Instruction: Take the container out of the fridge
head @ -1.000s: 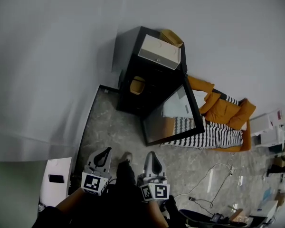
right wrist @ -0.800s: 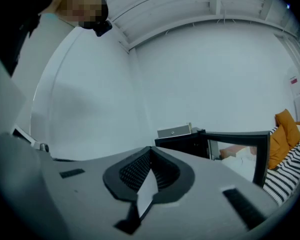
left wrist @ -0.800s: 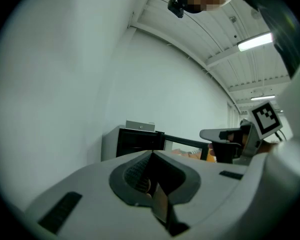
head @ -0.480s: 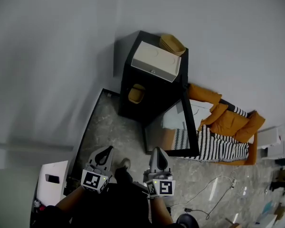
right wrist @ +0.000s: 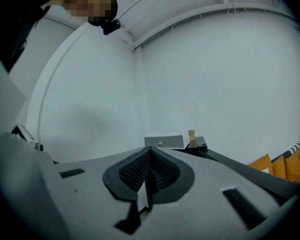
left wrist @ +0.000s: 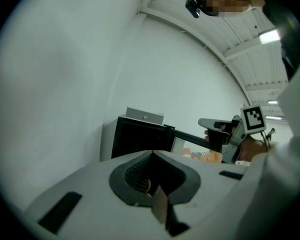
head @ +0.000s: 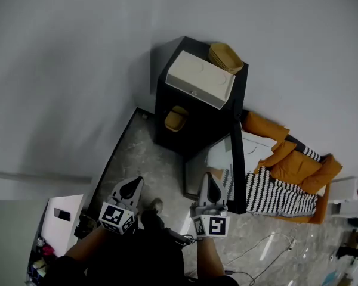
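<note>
The grey floor (head: 144, 159) is filling the lower middle of the head view. The black fridge (head: 197, 127) is standing on it at upper centre, close against the wall. Its door (head: 237, 159) is hanging wide open toward the lower right, likely so the inside can be reached from the front. Orange cushions (head: 289, 162) are lying at the right edge, beyond the door. A white box (head: 201, 79) and a basket (head: 225, 55) are sitting on the fridge top. The yellowish container (head: 176, 119) is resting inside the open fridge, well apart from both tools. The left hand-held gripper (head: 132, 187) and the right hand-held gripper (head: 210, 181) are being carried low at the bottom of the frame. Both are clenched on nothing and pointing toward the fridge, which looks like an approach, not a reach. Compared with a second ago, the fridge is sitting higher and more central, and the door is showing nearly edge-on. The right hand-held gripper is now appearing just beside the door's lower corner.
</note>
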### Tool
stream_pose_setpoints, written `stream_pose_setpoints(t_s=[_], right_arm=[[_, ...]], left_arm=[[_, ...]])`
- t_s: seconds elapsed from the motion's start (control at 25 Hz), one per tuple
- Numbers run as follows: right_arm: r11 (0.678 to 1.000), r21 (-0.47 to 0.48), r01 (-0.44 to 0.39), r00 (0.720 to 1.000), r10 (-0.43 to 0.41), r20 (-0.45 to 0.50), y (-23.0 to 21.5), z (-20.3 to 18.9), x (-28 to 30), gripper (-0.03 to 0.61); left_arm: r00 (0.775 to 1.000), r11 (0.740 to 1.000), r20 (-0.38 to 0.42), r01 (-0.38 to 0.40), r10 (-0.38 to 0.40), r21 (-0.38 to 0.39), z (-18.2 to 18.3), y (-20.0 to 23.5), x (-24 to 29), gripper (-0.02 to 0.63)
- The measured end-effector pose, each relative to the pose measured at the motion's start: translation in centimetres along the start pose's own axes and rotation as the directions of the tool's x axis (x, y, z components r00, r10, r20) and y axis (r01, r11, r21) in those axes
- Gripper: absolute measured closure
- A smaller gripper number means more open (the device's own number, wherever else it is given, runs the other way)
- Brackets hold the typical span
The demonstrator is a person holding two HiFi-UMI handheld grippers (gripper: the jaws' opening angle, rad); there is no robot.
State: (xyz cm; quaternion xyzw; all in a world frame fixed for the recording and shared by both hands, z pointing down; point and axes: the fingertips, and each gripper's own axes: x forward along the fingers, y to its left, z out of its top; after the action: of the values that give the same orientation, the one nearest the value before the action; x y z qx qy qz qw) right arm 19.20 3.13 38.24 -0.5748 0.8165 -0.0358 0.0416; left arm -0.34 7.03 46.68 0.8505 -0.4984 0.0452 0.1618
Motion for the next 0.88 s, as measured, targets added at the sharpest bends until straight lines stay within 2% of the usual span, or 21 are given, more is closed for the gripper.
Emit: stream_pose_setpoints(t_s=[0.24,0.36,0.52,0.76,0.88], right_arm=[[1.000,0.013,0.002,1.000,-0.001,-0.011,-1.6,-2.3,3.2,0.578],[1.000,0.024,0.010,1.000,-0.010,-0.020,-2.1,-3.5,4.5,0.578],[1.000,0.010,0.009,1.000,-0.009,-0.023,-2.4,-4.6,6.6,0.578],[1.000,-0.016,0.004,0.999,-0.005,-0.031,-3.2,-7.1,10.7,0.578],[1.000,-0.006,0.011,0.999,-0.011,-0.046,-3.6,-8.6,12.4,0.578]], left_arm=[[0.998,0.990,-0.037,0.036,-0.041,-0.137,-2.7,1.4,4.2,0.612],[0.996,0.983,-0.066,0.048,-0.061,-0.177,-4.2,2.4,6.8,0.611],[0.992,0.953,-0.076,0.073,-0.099,-0.295,-5.3,4.1,10.5,0.611],[0.988,0.931,-0.081,0.094,-0.131,-0.352,-6.7,6.8,16.0,0.611],[0.987,0.896,-0.071,0.102,-0.147,-0.433,-8.4,8.7,18.3,0.609]])
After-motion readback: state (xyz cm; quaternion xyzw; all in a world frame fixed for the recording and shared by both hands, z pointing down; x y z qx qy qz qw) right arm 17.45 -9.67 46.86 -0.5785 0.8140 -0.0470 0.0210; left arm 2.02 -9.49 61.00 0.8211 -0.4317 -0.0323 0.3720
